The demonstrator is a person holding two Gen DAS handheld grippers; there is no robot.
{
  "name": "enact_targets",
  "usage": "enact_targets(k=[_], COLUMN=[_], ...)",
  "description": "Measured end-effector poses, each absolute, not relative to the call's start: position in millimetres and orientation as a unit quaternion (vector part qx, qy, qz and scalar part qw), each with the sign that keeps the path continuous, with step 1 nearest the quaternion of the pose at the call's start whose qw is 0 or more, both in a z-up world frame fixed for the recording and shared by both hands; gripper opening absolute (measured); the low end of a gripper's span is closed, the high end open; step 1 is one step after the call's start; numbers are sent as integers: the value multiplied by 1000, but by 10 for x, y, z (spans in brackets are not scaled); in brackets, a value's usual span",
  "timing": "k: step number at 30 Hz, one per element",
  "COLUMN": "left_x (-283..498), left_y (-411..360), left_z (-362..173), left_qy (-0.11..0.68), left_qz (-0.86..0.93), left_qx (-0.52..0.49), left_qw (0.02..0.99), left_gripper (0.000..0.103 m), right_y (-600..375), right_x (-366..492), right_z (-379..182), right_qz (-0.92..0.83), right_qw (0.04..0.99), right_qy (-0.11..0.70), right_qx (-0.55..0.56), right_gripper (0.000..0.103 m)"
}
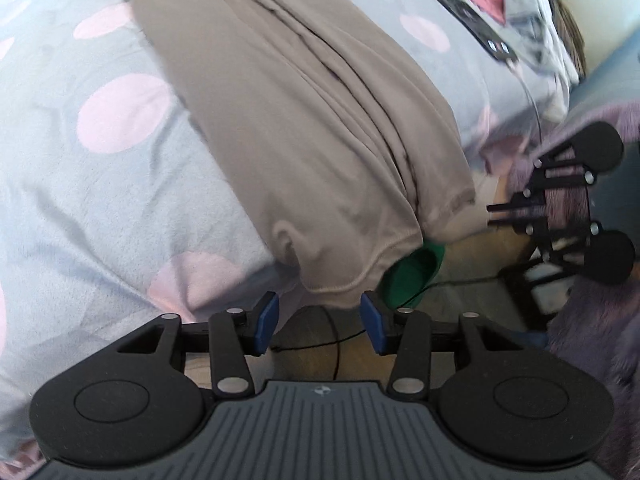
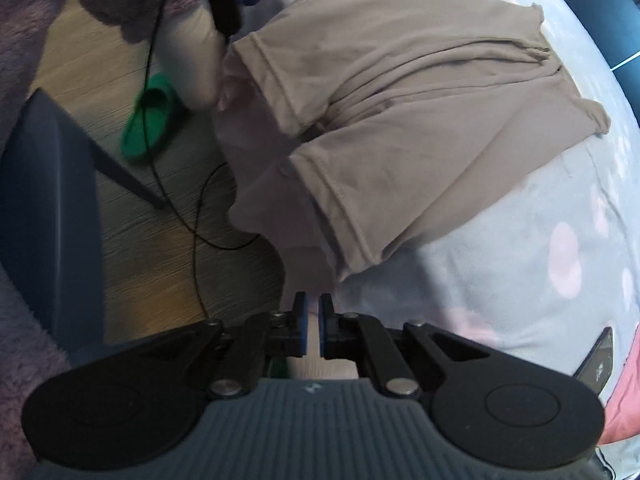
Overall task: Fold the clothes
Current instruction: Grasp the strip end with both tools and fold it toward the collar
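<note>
Polka-dot bed (image 1: 80,200) edge first: the left tool (image 1: 318,320) gapes around the beige garment's (image 1: 300,128) hanging hem, the right tool (image 2: 314,324) is nearly closed on nothing, so each should probably pinch a hem corner before folding it away across the bed.

A taupe garment (image 1: 304,128) lies folded lengthwise on a grey bed cover with pink dots (image 1: 100,184), its hem hanging over the bed's edge. The left gripper (image 1: 318,322) hovers just below that hem, its blue fingers (image 1: 266,320) apart, nothing between them. A green slipper (image 1: 412,276) lies on the wooden floor (image 1: 476,252). The right gripper (image 1: 490,216) shows at right, a phone (image 1: 476,28) on the bed
</note>
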State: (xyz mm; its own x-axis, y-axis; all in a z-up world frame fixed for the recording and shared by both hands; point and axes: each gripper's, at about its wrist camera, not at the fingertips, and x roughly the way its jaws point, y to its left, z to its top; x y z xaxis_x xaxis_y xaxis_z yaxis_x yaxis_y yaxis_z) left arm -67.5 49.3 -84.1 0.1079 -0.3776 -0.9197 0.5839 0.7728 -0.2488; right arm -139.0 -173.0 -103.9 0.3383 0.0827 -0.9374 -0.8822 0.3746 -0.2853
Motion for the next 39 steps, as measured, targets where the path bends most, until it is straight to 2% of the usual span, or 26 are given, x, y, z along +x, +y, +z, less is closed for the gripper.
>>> enact_targets(k=[2,3,4,12,15,17,18,19,22,28,39], left_x=[-609,-582,-534,-337,-316,-311,-307,-308,-342,-341,153], left_y=[559,566,554,550,524,520,525,522,514,609,986], left_z=[-882,-922,-951,-1190,-1252,-1264,-1264,-1260,-1209,-823,-64], left_qy=[590,596,602,616,616,613,613,612,617,611,558], left_qz=[-317,-312,-312,-316,-324,-331,-333,-339,-357,-401,-430], left_qx=[71,61,49,-27,-23,-18,-20,-19,-8,-26,-121], left_qw=[739,738,733,721,718,717,716,715,701,682,699], left_gripper=[44,44,44,43,40,27,24,14,5,4,4], right_y=[-1801,-1860,-1932,-2403,-2482,-2454,-2465,-2477,-2439,-2539,-2833], right_x=[-1304,-1207,-1102,-432,-505,-517,-514,-510,-490,-430,-37], right_z=[-916,-856,-804,-817,-940,-1045,-1058,-1070,-989,-772,120], right_qz=[342,339,337,301,305,292,289,286,297,331,372], right_qw=[717,731,742,776,762,760,759,757,749,729,750], right_qy=[457,466,478,550,572,581,584,587,591,597,532], right_qx=[-400,-366,-328,-72,-16,-1,9,18,28,46,128], right_gripper=[17,26,29,31,30,26,17,10,7,6,5])
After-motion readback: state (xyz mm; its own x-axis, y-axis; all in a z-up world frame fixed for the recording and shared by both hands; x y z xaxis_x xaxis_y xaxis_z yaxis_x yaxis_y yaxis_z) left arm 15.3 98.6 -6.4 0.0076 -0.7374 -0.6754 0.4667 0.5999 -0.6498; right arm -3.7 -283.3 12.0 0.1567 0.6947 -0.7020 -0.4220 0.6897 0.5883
